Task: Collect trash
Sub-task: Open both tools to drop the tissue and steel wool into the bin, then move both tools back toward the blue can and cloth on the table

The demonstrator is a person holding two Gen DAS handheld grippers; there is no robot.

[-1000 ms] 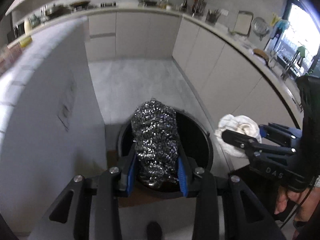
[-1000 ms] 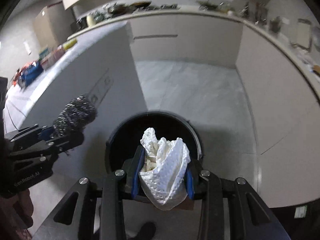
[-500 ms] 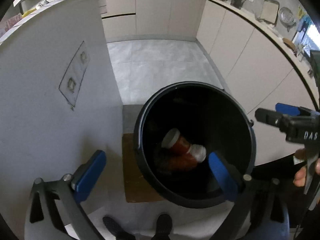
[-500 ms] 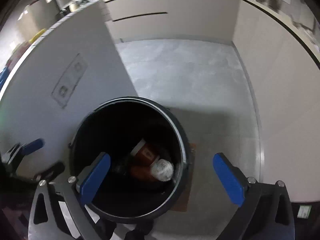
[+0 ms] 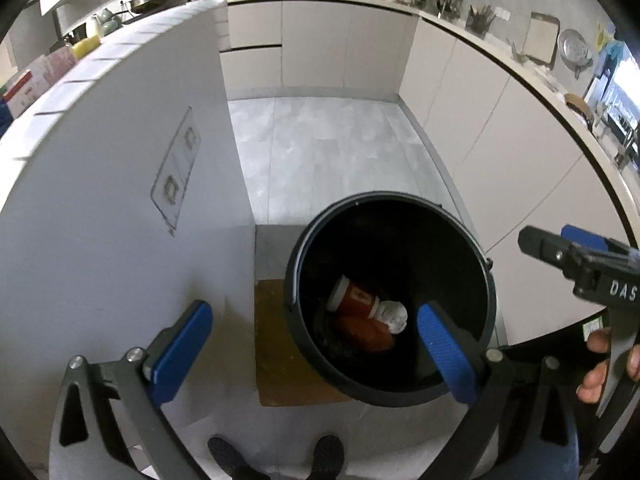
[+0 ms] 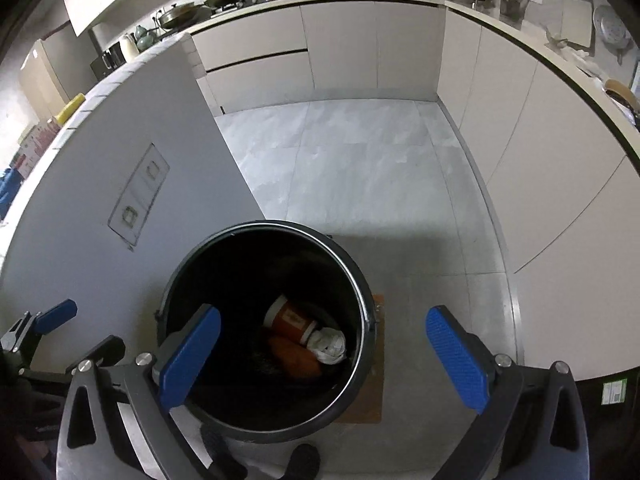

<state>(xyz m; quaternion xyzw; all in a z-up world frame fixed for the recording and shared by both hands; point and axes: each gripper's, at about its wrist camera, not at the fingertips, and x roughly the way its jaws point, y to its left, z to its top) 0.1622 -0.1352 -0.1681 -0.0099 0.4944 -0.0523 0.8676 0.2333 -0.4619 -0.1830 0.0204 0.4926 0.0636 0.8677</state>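
Observation:
A black round trash bin (image 5: 390,196) stands on the floor below both grippers. Inside lie an orange bottle with a white cap (image 5: 356,298), a second orange item (image 5: 368,332) and a crumpled white cloth (image 5: 394,316). The steel scourer cannot be made out in the dark bottom. My left gripper (image 5: 316,348) hangs open over the bin's left rim with nothing between its blue pads. My right gripper (image 6: 323,358) is open and empty over the bin's (image 6: 264,226) right side, above the bottle (image 6: 292,320) and the cloth (image 6: 330,344). Each gripper shows in the other's view: right gripper (image 5: 548,236), left gripper (image 6: 88,326).
A white island wall with a socket plate (image 5: 176,176) rises close on the bin's left. A brown mat (image 5: 276,344) lies under the bin. Pale cabinets (image 5: 500,140) run along the right, with grey floor (image 5: 332,148) beyond. A person's shoes (image 5: 224,452) and hand (image 5: 596,364) show.
Both grippers went from shut to wide open. The steel scourer left the left one and the white cloth left the right one; the cloth now lies in the bin. Both views tipped down.

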